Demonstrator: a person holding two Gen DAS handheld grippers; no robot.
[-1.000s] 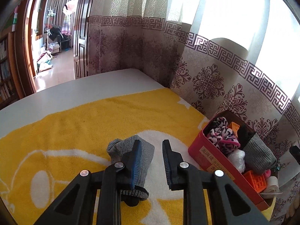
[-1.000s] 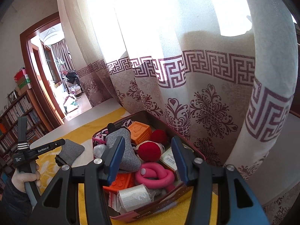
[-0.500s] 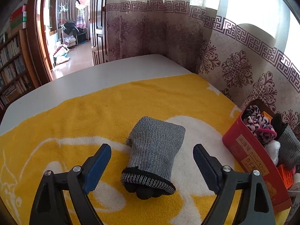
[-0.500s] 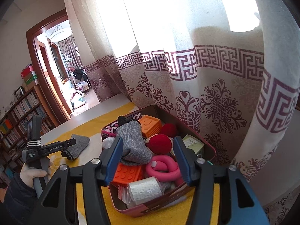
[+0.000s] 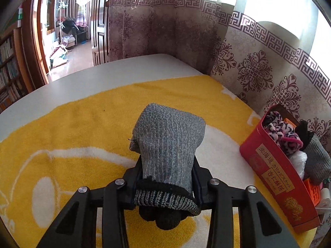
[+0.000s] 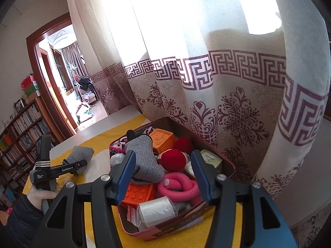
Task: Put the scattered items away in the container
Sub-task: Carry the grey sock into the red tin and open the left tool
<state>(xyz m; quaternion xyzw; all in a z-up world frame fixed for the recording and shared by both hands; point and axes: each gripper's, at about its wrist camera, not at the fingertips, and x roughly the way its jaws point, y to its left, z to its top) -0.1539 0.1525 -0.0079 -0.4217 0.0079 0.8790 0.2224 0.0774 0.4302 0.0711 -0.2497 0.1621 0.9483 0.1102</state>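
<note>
A grey knit glove (image 5: 167, 140) with a black cuff lies on the yellow towel (image 5: 82, 119). My left gripper (image 5: 165, 177) is closed around its cuff end, jaws pressed on both sides. The glove also shows in the right wrist view (image 6: 81, 154) held by the left gripper. The red box (image 5: 275, 184) stands at the right, full of items. My right gripper (image 6: 162, 177) is open and empty, hovering over the box (image 6: 227, 163), above a second grey glove (image 6: 142, 157), a pink ring (image 6: 178, 186) and orange blocks (image 6: 138, 194).
A patterned curtain (image 5: 248, 66) hangs close behind the box and towel. The white table edge (image 5: 62, 86) runs beyond the towel. A red ball (image 6: 172, 160), a white roll (image 6: 155, 208) and a small carton (image 6: 211, 159) fill the box. Bookshelves (image 6: 18, 132) stand at far left.
My left gripper opened wide, moved forward around the glove's cuff and has closed on it. The right gripper has stayed open over the box.
</note>
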